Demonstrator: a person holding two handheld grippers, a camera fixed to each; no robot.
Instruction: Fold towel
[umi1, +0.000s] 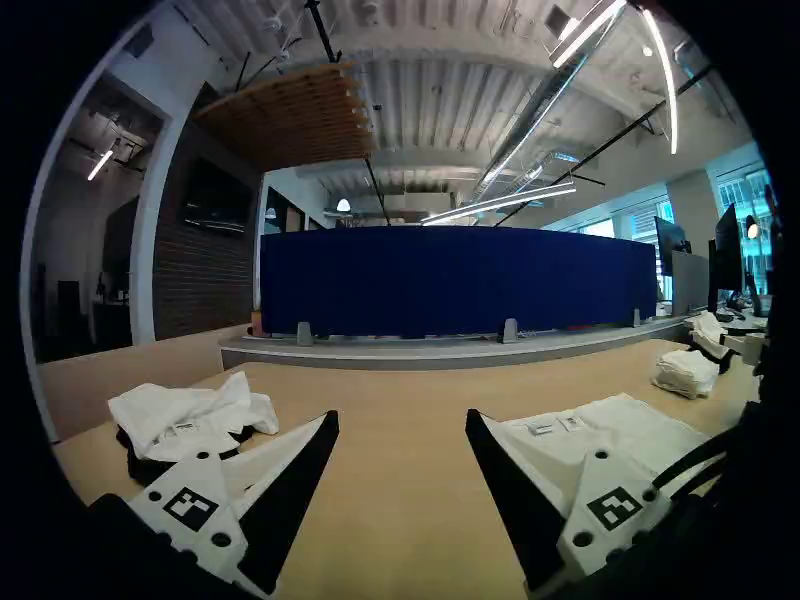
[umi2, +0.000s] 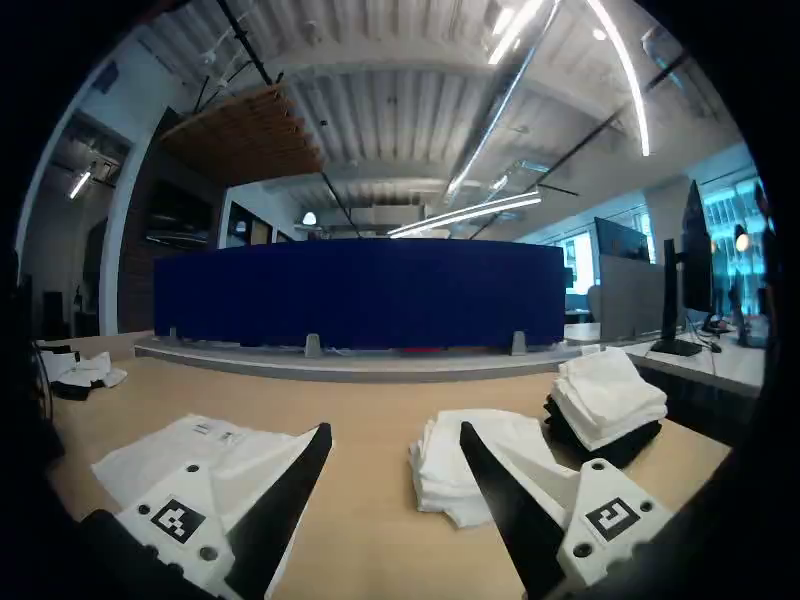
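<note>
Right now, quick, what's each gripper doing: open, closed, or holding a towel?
The left gripper is open, holding nothing.
The right gripper is open, holding nothing.

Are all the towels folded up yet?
Not yet. Done: a folded stack and a taller stack look neat. In hand: nothing, the left claw and right claw are both open and empty over the table. Left: the flat towel lying spread out, and the crumpled pile, which look unfolded.
</note>
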